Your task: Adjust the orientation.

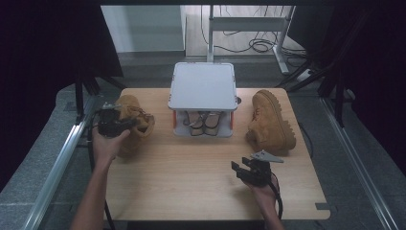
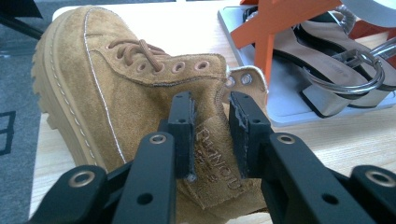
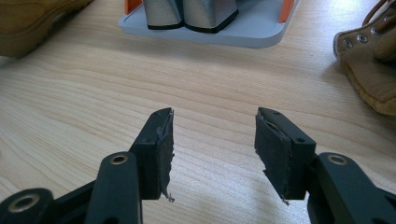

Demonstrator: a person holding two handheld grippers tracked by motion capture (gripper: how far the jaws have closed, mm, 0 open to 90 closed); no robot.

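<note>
High view: wooden tabletop (image 1: pixel 191 187) with a grey two-level shoe rack (image 1: pixel 203 86) at the middle of the far edge, orange side posts, a pair of sandals (image 1: pixel 203 122) on its lower shelf. Left boot (image 1: pixel 134 122), tan suede, lies near the left edge, tipped on its side. Right boot (image 1: pixel 269 122), same tan, sits near the right edge, sole facing out toward the right. Left gripper (image 1: pixel 125 123) in the left hand (image 1: pixel 106 143), at the left boot's collar. Right gripper (image 1: pixel 239 167) in the right hand (image 1: pixel 261 189), over bare wood toward the near right corner, well apart from the right boot.

Left gripper view: jaws straddle the boot's tongue/collar flap with the embossed label, pads close on both sides of it, clenched on the left boot (image 2: pixel 116 84). Laces and eyelets visible above. Rack (image 2: pixel 280 107) and sandals (image 2: pixel 345 60) just beyond, to the right.

Right gripper view: jaws spread wide, released, grasping nothing, bare tabletop (image 3: pixel 196 79) between them. Rack base (image 3: pixel 205 32) ahead with sandal heels on it; tan boot parts at upper left and right edges.
</note>
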